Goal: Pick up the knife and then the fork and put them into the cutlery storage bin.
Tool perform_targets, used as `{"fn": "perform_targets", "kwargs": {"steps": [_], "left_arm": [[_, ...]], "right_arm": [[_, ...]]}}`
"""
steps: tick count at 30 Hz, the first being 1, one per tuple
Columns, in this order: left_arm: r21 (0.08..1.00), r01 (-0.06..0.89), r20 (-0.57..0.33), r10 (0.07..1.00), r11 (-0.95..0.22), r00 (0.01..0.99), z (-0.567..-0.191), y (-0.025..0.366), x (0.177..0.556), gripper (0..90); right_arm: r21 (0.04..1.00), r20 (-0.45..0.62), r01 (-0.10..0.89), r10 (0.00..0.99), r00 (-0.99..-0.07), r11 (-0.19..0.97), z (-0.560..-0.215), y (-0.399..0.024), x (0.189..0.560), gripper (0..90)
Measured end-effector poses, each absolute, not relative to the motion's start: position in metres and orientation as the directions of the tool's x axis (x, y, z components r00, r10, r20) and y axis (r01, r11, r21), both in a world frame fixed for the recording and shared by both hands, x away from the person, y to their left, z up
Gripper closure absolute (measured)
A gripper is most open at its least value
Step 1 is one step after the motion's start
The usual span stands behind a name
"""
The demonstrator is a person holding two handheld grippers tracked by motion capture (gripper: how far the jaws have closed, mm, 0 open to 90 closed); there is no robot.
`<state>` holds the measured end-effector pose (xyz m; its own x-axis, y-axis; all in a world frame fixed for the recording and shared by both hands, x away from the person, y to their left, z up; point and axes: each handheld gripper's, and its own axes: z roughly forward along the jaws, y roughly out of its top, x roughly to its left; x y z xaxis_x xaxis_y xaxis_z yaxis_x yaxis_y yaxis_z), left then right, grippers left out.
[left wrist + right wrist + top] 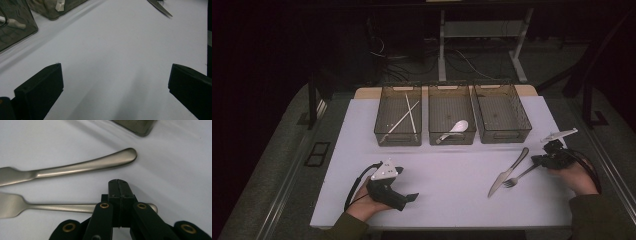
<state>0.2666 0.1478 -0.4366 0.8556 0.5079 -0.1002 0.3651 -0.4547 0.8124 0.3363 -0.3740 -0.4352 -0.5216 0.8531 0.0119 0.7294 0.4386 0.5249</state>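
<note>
The left gripper (115,82) has its two black jaws far apart, and between them there is only the white desk (112,55). At the top left stand two dark see-through bins (15,30), with something white inside. At the top right lies the toothed tip of a knife (160,7).

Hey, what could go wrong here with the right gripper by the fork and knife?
1. The right gripper is shut above the fork handle. Pushed down like that, it would shove the fork instead of gripping it.
2. The knife lies close beside the fork, so opening jaws may knock it or catch both.
3. The fork lies flat on the table, a thin handle that could slip from the pads.
</note>
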Motion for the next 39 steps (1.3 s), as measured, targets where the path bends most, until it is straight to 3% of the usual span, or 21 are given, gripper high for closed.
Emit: {"fn": "perform_targets", "kwargs": {"steps": [29, 35, 39], "left_arm": [[0.808, 0.364, -0.098, 0.503, -0.463, 0.859, -0.436, 0.147, 0.266, 0.0], [0.808, 0.365, -0.101, 0.502, -0.463, 0.859, -0.436, 0.147, 0.266, 0.0], [0.808, 0.366, -0.102, 0.502, -0.462, 0.859, -0.437, 0.147, 0.266, 0.0]], "right_arm": [[0.485, 0.080, 0.723, 0.798, -0.597, 0.492, -0.430, -0.391, 0.262, 90.0], [0.484, 0.084, 0.718, 0.790, -0.607, 0.500, -0.431, -0.393, 0.261, 89.7], [0.518, 0.101, 0.707, 0.786, -0.610, 0.482, -0.421, -0.395, 0.263, 77.9]]}}
